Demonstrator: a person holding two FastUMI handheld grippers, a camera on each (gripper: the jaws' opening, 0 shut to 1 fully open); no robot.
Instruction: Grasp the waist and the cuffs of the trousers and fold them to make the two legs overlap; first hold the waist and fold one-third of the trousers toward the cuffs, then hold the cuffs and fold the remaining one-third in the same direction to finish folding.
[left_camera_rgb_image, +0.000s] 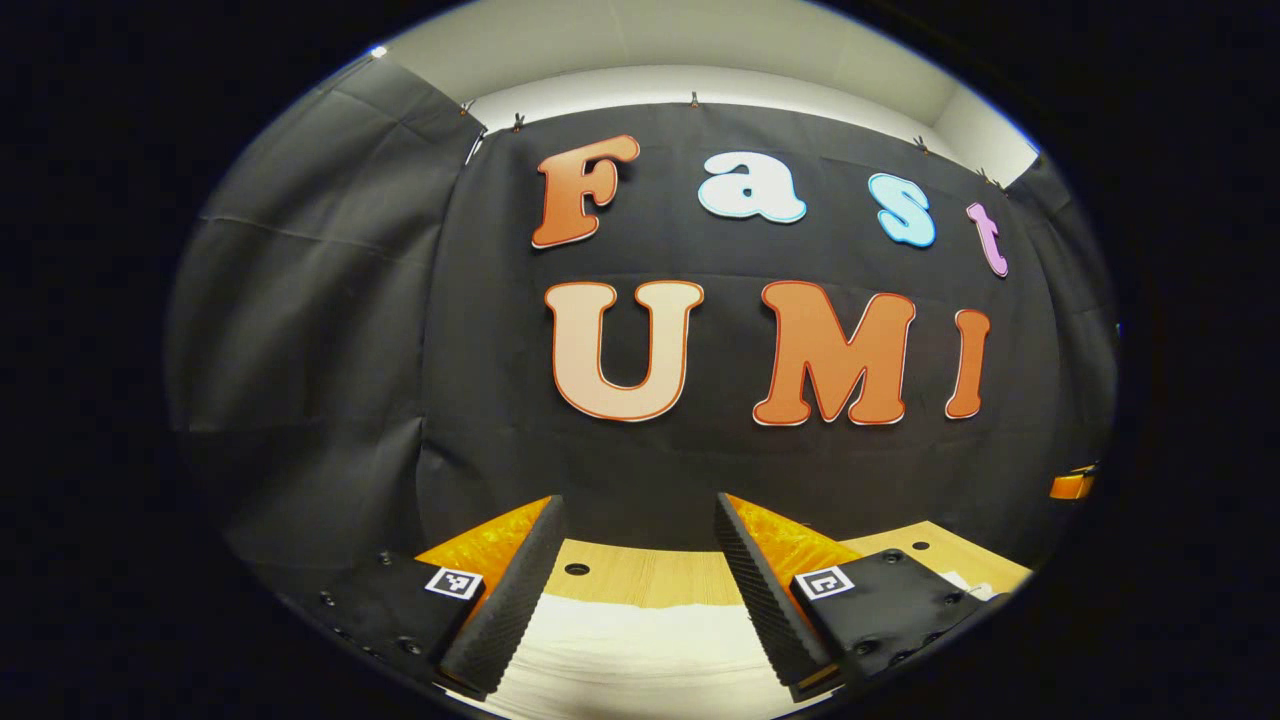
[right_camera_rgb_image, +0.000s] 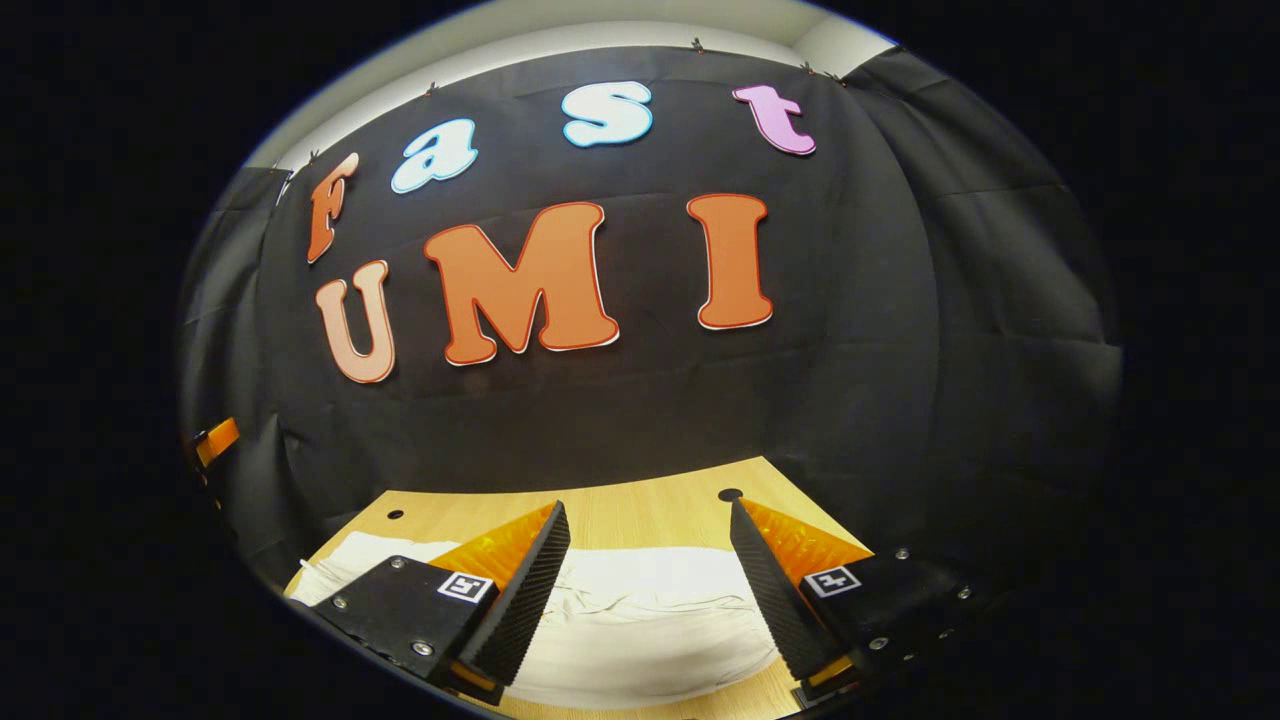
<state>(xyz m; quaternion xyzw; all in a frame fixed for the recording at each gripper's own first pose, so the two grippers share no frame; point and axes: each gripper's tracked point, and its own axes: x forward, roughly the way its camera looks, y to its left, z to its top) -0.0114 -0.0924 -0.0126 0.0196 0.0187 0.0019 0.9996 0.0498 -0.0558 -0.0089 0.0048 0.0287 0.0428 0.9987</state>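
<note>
Light wooden table (right_camera_rgb_image: 640, 515), white trousers (right_camera_rgb_image: 640, 620) lying flat on it

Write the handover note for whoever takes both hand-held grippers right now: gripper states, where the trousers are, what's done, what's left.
Left hand-held gripper: open, holding nothing, above the trousers.
Right hand-held gripper: open, holding nothing, above the trousers.
Trousers: white cloth lying on the wooden table, near its front edge, close under both grippers. Waist and cuffs cannot be told apart from these views.
Done: nothing gripped; how far the folding has got cannot be judged.
Left: likely lower both grippers, take the waist and cuffs, overlap the legs, then fold in thirds.
</note>
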